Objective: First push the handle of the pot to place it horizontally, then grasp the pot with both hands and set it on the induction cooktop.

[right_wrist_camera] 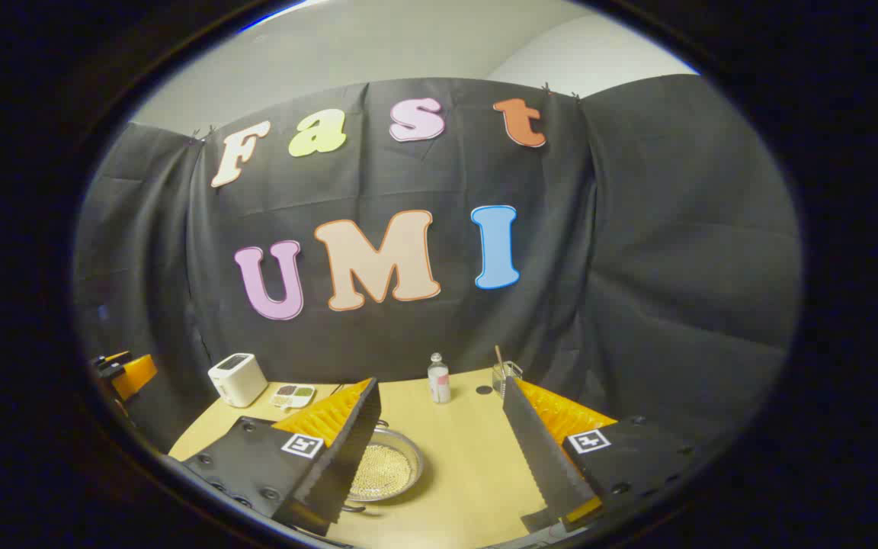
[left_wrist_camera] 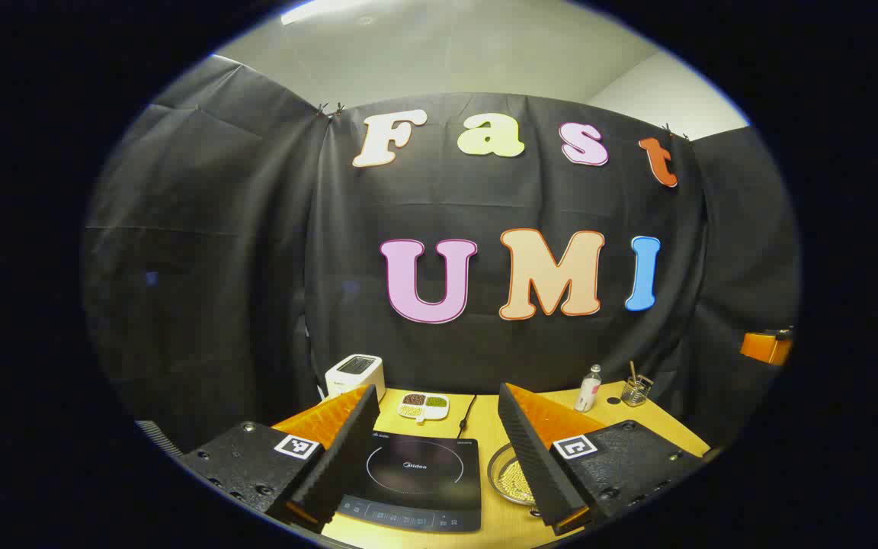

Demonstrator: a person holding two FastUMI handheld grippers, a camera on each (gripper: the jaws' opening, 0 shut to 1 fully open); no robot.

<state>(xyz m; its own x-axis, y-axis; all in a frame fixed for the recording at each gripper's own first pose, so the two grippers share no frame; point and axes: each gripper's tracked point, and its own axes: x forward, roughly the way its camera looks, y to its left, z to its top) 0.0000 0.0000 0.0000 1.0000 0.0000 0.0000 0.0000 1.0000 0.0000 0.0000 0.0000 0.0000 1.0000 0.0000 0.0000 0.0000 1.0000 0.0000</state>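
In the left gripper view our left claw (left_wrist_camera: 433,457) hangs spread wide above the induction cooktop (left_wrist_camera: 416,480) at bottom centre. The pot (left_wrist_camera: 511,476) (beads inside) sits on the worktop (left_wrist_camera: 488,427) just right of it. In the right gripper view our right claw (right_wrist_camera: 439,457) gapes too, the pot (right_wrist_camera: 386,471) at lower left.

Cloth-walled demo booth, toaster (left_wrist_camera: 355,374), induction cooktop (left_wrist_camera: 416,476)

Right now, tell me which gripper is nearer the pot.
Right. The right gripper hangs open with the pot at its left finger; the left gripper hangs over the cooktop, pot to its right.
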